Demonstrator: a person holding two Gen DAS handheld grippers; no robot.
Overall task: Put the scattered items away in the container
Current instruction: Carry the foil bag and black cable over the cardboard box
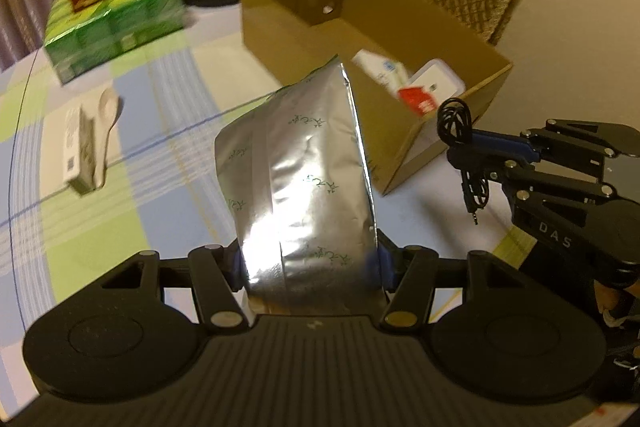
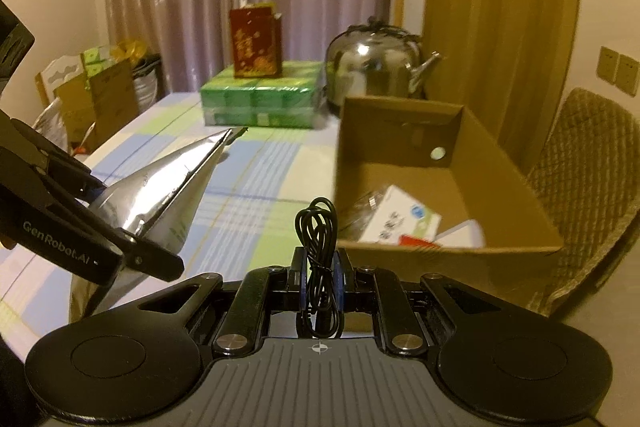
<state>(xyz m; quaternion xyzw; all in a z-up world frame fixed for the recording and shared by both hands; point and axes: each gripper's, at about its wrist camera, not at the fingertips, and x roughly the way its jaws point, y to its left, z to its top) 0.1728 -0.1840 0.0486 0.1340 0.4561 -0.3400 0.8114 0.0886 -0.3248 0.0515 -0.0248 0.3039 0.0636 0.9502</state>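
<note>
Here, both carried items are near the box:
Left hand-held gripper [image 1: 312, 267]: clamped on the lower end of the crinkled silver foil pouch with small green printing [image 1: 304, 171], which stands up through the centre of the left wrist view.
Right hand-held gripper [image 2: 320, 275]: closed on the bundled black cable with a jack plug [image 2: 318, 239], low centre in the right wrist view; its loops rise above the fingers.
Container: the open brown cardboard box [image 2: 460, 249] sits right of centre in both views on the checked blue, green and cream surface [image 2: 248, 187]; some white packs and a red-labelled one already lie inside.
Left on the surface: a white plastic spoon [image 1: 107, 115] and a long white carton [image 1: 76, 151], touching or nearly so, at the left edge of the left wrist view.
Pouch handling: probably light and slippery, its foil crumpling easily; a grip across the flat sealed end seems safest.
Cable handling: limp and light; pinching the tied middle should keep the loops together.
Background: steel kettle [image 2: 372, 67] and green wrapped packs [image 2: 260, 103] at upper centre.
</note>
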